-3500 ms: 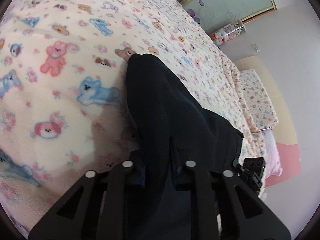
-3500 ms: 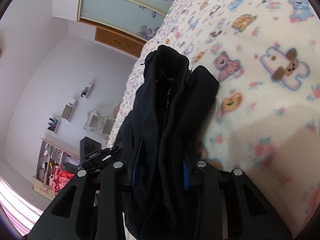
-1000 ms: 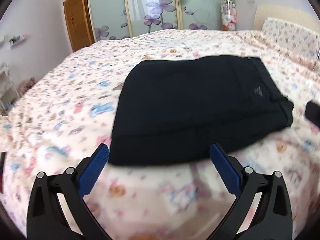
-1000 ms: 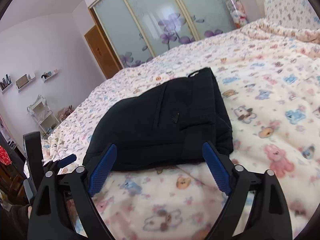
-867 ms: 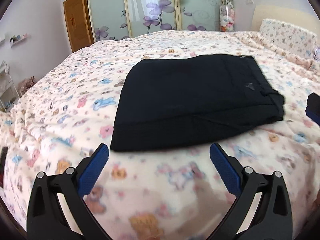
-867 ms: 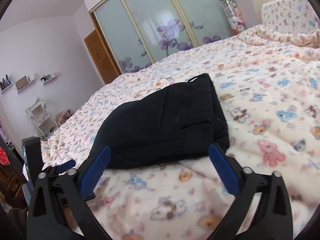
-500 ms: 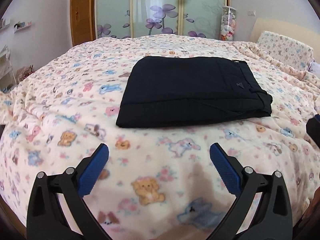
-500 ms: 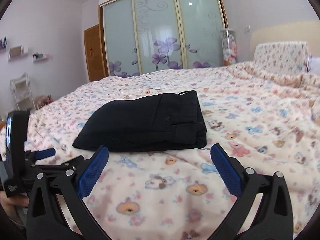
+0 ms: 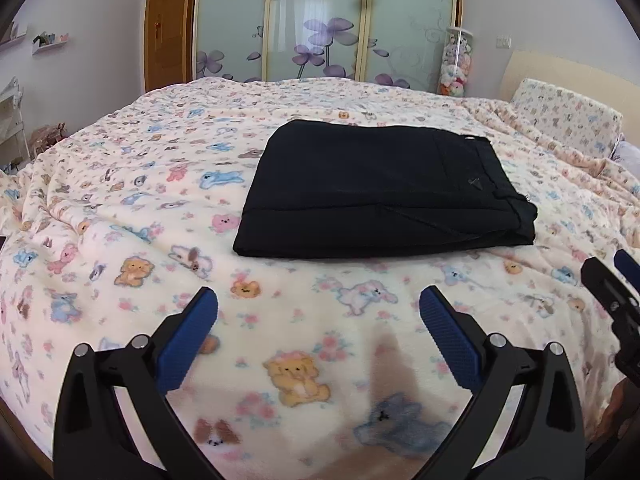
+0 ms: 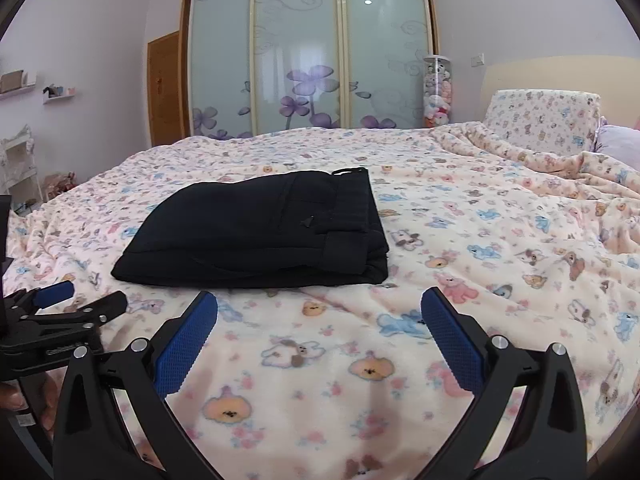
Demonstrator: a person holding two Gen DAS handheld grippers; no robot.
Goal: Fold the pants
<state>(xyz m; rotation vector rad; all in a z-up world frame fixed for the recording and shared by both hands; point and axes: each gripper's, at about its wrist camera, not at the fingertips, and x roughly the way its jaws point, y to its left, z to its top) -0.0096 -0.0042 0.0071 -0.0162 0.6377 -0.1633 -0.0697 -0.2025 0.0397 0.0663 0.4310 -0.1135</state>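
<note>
The black pants (image 9: 384,192) lie folded into a flat rectangle on the bear-print blanket (image 9: 120,208), long axis across the left wrist view, waistband (with its small tag) at the right end. Seconds ago both grippers clamped the bunched cloth; now it rests free and farther off. The left gripper (image 9: 318,322) and right gripper (image 10: 318,320) are spread wide over the blanket, probably touching nothing, the right's jaws having just finished opening.

Bed (image 9: 120,208), animal-print blanket; folded black pants (image 9: 380,188) lying flat.
</note>
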